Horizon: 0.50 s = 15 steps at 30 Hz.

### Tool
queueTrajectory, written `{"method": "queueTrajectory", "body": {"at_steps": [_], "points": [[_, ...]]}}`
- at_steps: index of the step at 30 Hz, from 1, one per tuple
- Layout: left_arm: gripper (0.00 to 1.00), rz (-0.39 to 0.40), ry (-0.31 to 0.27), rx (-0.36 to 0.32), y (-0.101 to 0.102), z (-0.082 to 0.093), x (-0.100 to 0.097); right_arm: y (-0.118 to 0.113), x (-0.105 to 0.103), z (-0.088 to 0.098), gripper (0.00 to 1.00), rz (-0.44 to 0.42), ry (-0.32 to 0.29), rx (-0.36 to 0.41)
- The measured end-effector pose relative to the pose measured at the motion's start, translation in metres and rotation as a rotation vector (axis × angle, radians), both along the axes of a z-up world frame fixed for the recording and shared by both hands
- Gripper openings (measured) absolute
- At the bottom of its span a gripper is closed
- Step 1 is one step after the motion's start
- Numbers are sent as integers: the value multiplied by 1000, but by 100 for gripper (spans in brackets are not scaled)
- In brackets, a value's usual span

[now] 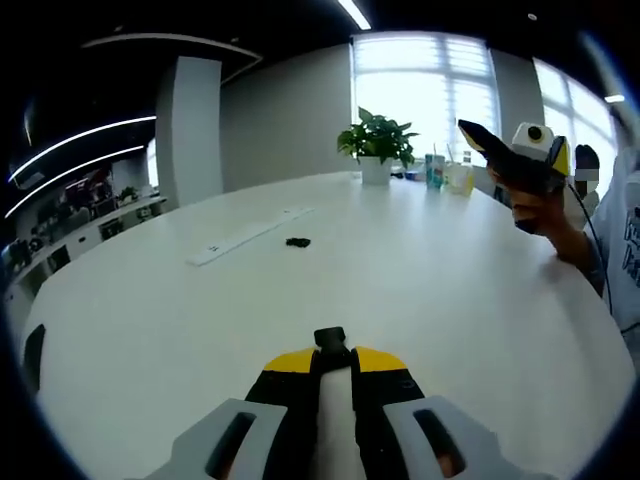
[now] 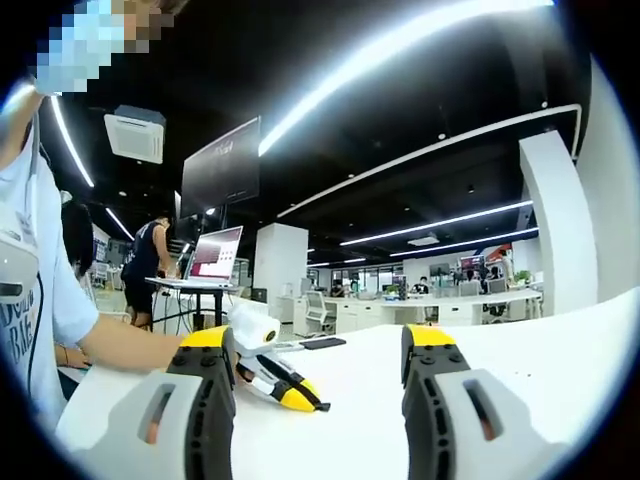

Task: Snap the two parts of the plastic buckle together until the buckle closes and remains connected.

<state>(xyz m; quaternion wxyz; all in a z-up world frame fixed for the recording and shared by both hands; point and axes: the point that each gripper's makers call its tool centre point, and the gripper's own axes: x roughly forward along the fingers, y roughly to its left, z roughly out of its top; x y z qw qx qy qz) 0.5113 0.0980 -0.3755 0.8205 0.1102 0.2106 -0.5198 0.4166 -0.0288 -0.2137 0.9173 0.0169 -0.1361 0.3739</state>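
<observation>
White counter point(image 1: 450, 300): left tool point(image 1: 330, 345) clamps one buckle half point(image 1: 329, 337); other half point(image 1: 297, 242) mid-counter; right tool point(image 2: 320, 350) wide, empty. Unjoined.

This is an open-plan office with dark ceilings crossed by long strip lights point(image 2: 420, 35) and a ceiling air-conditioning unit point(image 2: 138, 133). A big white worktop point(image 1: 430, 300) carries a potted plant point(image 1: 376, 145) and drink cups point(image 1: 448, 173) near its far edge, before tall bright windows point(image 1: 425, 90). Elsewhere stand rows of white desks point(image 2: 440, 305), office chairs point(image 2: 318, 312), a hanging black screen point(image 2: 222, 165), and a person point(image 2: 145, 265) standing at a raised desk with a laptop point(image 2: 215, 255).
</observation>
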Motion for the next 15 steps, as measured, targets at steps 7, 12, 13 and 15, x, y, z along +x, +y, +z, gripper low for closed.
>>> {"method": "queueTrajectory", "body": {"at_steps": [7, 12, 13, 15], "points": [[10, -5, 1, -2, 6, 0, -8, 4, 0, -4, 69, 10, 10, -8], [10, -4, 5, -10, 9, 0, -13, 5, 0, -5, 69, 13, 15, -10], [10, -4, 6, -12, 10, 0, -15, 5, 0, -6, 69, 14, 16, -9], [10, -6, 7, -14, 9, 0, -20, 6, 0, -7, 69, 18, 20, -12]]}}
